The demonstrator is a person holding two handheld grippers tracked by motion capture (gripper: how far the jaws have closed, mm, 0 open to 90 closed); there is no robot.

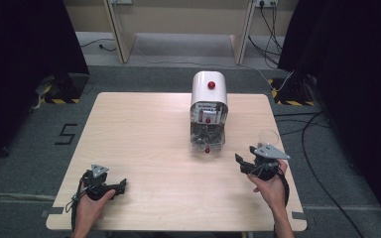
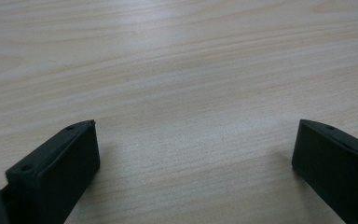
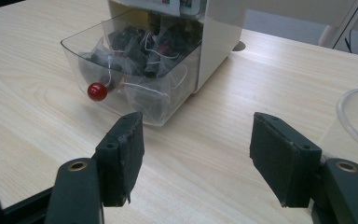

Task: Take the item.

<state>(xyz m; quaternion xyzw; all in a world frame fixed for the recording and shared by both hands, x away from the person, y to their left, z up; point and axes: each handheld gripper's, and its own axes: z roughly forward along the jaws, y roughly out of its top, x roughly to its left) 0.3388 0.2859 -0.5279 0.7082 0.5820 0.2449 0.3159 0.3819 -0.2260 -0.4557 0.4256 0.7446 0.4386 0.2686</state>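
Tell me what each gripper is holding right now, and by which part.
Nothing is held. The left gripper is open over bare table; the right gripper is open, short of the clear drawer of tea bags.

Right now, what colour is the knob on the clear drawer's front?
Red. The knob on the clear drawer shows best in the right gripper view.

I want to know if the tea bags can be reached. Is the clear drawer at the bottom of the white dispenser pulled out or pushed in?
Pulled out: the clear drawer juts from the white dispenser, tea bags exposed inside.
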